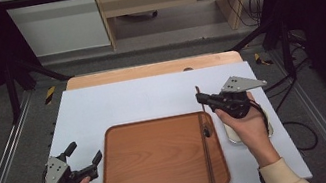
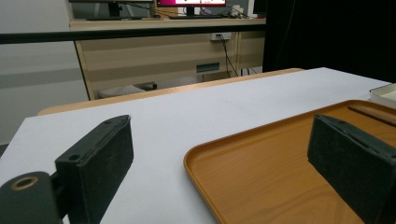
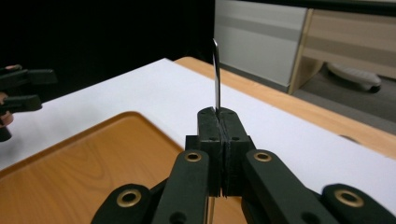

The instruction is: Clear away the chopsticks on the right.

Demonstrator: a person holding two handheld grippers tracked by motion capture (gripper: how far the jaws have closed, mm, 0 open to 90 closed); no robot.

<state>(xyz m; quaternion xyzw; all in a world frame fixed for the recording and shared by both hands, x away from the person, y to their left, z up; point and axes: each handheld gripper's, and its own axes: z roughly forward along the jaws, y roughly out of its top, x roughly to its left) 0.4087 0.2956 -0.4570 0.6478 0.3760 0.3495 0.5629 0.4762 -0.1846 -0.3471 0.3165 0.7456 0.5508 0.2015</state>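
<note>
One thin dark stick, perhaps a chopstick, stands pinched between the closed jaws of the right gripper, right of centre in the high view; in the right gripper view it rises straight up from the jaw tips at the frame's middle. A second dark stick lies lengthwise along the right edge of the wooden tray, low in the centre. Just right of the tray, partly under the hand, sits a white dish. At lower left, the left gripper rests beside the tray on the white tabletop, its jaws spread wide and holding nothing.
</note>
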